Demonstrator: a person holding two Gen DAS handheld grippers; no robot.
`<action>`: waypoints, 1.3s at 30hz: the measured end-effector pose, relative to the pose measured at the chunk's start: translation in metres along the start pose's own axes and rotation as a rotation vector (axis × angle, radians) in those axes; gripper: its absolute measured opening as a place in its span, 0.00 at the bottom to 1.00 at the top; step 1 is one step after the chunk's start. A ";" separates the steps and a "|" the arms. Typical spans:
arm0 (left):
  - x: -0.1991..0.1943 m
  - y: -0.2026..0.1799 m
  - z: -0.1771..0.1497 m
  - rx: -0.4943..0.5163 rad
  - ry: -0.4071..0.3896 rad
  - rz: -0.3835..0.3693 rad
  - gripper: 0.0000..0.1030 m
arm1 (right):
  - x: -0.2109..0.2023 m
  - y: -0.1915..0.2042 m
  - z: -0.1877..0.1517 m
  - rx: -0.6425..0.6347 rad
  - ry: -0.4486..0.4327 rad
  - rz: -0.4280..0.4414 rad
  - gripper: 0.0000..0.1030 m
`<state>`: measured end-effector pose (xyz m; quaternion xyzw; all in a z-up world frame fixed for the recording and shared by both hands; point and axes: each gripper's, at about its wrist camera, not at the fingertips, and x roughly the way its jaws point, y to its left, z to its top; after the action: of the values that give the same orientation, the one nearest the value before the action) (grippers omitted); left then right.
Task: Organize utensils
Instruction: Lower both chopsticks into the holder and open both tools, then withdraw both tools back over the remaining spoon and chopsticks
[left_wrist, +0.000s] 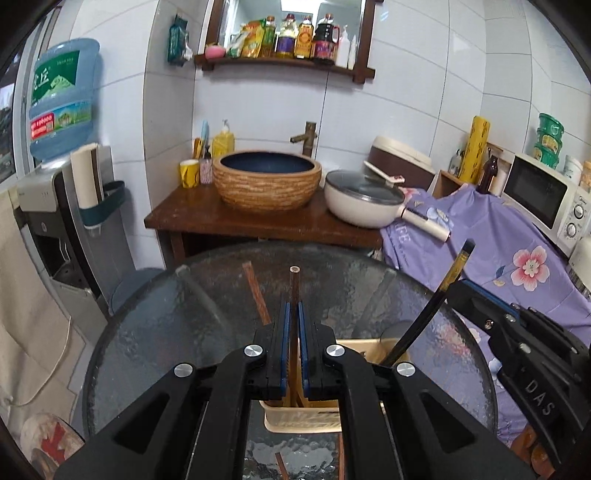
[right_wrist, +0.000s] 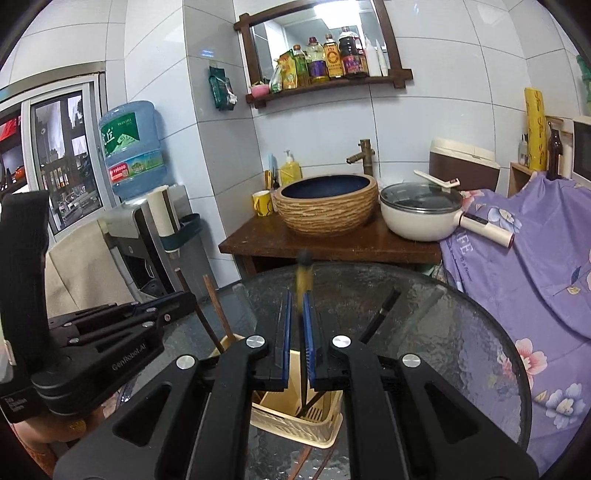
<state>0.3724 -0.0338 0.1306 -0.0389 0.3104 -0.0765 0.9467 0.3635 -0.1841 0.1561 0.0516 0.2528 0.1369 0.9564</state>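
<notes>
- Chopsticks going into the basket (right_wrist: 295, 424) on the glass table (left_wrist: 155, 332): left gripper (left_wrist: 293, 332) is clamping a brown chopstick (left_wrist: 294, 291), right gripper (right_wrist: 297, 332) a black one (right_wrist: 304, 273).
- Advice: keeping both sticks upright over the basket's slots before letting go.

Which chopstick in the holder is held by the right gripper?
The black chopstick with the yellow band is clamped in the right gripper, its tip in the cream holder. The left gripper holds a brown wooden chopstick.

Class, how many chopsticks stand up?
4: brown chopstick in left gripper, second brown in basket, black chopstick in right gripper, second black in basket; more may be hidden.
</notes>
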 end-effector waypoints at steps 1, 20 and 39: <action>0.004 0.002 -0.001 -0.003 0.006 0.001 0.05 | 0.002 0.000 -0.002 -0.002 0.003 -0.005 0.07; -0.053 0.034 -0.090 -0.087 -0.074 -0.010 0.77 | -0.051 0.001 -0.080 -0.054 -0.016 -0.020 0.63; -0.032 0.035 -0.218 0.004 0.197 -0.013 0.68 | 0.009 0.003 -0.230 -0.064 0.405 -0.091 0.51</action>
<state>0.2219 0.0000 -0.0307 -0.0313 0.4014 -0.0865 0.9113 0.2561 -0.1719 -0.0470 -0.0187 0.4377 0.1093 0.8923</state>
